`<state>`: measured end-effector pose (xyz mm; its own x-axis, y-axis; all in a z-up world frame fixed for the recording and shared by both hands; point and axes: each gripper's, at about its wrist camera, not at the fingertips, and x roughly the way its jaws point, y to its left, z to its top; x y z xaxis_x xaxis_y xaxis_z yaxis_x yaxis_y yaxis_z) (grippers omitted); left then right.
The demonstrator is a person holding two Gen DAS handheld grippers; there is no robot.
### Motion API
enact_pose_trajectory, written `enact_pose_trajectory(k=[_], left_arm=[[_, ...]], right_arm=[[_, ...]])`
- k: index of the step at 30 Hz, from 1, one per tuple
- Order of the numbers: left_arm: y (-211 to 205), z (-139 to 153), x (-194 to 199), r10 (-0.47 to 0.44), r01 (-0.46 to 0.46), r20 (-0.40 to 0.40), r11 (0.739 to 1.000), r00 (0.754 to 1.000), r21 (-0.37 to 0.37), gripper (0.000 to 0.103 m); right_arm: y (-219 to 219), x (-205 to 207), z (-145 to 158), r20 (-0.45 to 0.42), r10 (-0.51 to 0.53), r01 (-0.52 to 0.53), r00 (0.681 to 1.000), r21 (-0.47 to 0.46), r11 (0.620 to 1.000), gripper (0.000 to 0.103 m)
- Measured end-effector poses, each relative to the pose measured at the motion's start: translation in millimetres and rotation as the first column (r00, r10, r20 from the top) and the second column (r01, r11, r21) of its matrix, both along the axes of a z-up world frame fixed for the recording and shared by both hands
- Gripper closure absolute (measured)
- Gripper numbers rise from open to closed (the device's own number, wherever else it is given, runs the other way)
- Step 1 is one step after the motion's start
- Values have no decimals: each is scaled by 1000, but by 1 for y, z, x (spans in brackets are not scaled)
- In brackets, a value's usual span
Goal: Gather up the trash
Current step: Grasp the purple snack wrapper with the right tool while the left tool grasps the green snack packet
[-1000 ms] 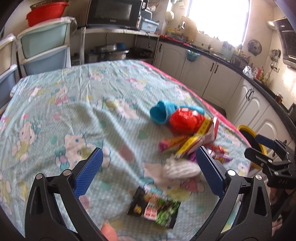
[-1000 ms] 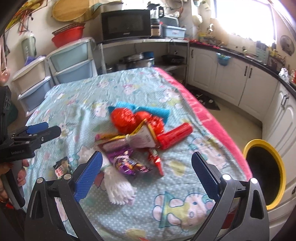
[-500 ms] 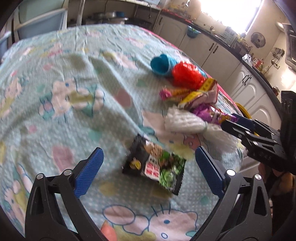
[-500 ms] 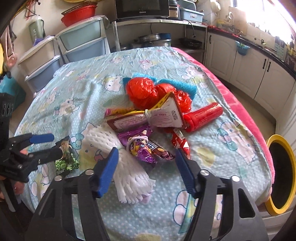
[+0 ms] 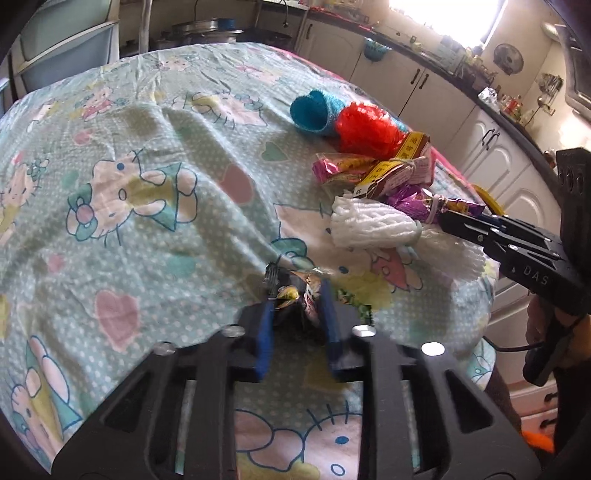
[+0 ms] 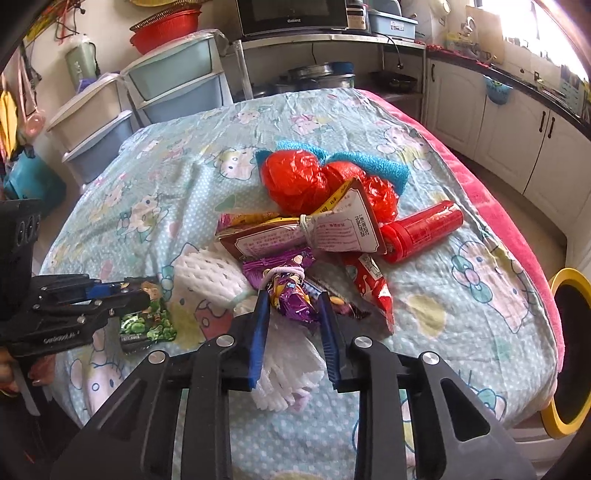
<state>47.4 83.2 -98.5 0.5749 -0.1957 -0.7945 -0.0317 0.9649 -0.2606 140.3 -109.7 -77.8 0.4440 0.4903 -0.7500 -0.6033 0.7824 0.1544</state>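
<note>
Left gripper (image 5: pixel 297 295): jaws closing on the dark snack packet (image 5: pixel 301 291), pads pressing its crumpled sides, at 6 o'clock of the left wrist view; the body reads "Genrobot.AI" in the right wrist view.
Right gripper (image 6: pixel 293 301): jaws closing on the purple wrapper (image 6: pixel 291 291), which sits between the blue pads; the body reads "DAS" in the left wrist view.
Trash pile: at the middle of the tablecloth (image 6: pixel 184 184), one white foam net (image 6: pixel 210 273), one red canister (image 6: pixel 424 229), one printed brown packet (image 6: pixel 295 236), one red bag (image 6: pixel 295 181).
Microwave (image 6: pixel 291 14): "Galanz", at 12 o'clock.
Bin (image 6: pixel 565 354): one, yellow-rimmed, at 3 o'clock.
</note>
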Motion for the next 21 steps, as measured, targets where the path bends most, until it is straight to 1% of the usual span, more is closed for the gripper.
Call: enact_pose_trajectory(k=[6,13,21], left_arm=[[-1,11,-3,-24,25,33,1000,999,-12,94],[-11,40,-6,-54,55,109,998,993,-9,96],[-38,70,13,-108,109,195,994,975,7,97]], right_arm=[[-10,-2,11,17,-11,11,1000,23,1000,79],[-29,-5,30,47,-41,38,998,49,998,80],[-52,-10,45,83,-90,85,992,61,995,80]])
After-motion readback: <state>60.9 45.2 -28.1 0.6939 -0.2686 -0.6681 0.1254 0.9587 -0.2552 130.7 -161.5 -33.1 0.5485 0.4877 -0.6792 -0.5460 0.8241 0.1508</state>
